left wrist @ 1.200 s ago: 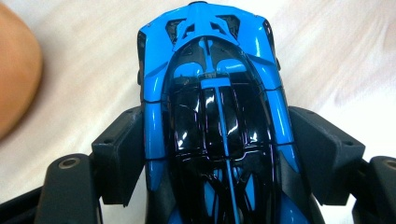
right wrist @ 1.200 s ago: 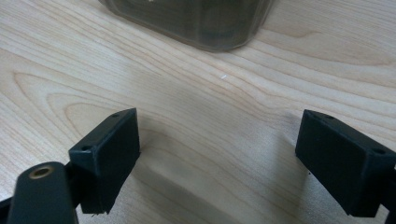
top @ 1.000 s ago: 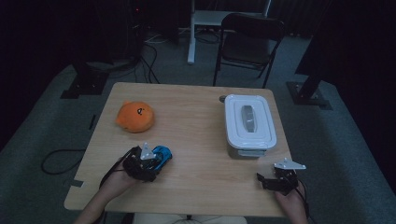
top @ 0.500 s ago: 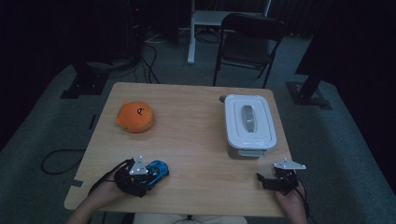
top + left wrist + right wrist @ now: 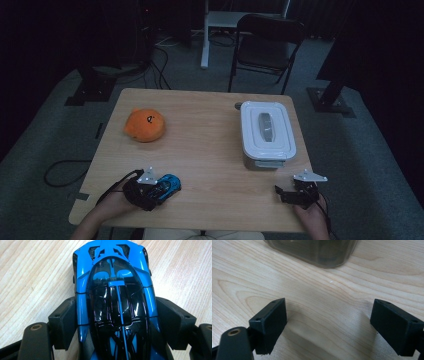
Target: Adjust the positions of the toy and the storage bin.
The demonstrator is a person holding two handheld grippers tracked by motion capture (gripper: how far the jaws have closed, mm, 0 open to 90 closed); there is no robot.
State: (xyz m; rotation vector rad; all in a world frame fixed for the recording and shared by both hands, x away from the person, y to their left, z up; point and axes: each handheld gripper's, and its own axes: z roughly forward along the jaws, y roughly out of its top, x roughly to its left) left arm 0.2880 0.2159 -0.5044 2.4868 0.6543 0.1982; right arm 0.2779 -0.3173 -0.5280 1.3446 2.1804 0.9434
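Hands come in at the near edge of the wooden table (image 5: 200, 130), each with a gripper. On the person's left, the left gripper (image 5: 150, 192) sits low near the front edge, its two black jaws closed against the flanks of a blue toy car (image 5: 167, 184) — in the left gripper view the pads (image 5: 63, 322) press on both sides of the car's blue-and-black body (image 5: 117, 302), which lies lengthwise between them, its far end pointing away over the bare wood. Over at the near right corner, the right gripper (image 5: 292, 192) rests in the other hand with its jaws spread wide and nothing between them; its own view looks along them across plain tabletop to the lower corner of a box (image 5: 317, 252) just ahead. That white lidded container (image 5: 266, 132) stands farther back on the right side, lid on, grey handle on top. Well apart from it, on the left half, an orange plush toy (image 5: 145, 125) lies alone — beyond the table, a dark folding chair (image 5: 267, 42) stands on the grey floor
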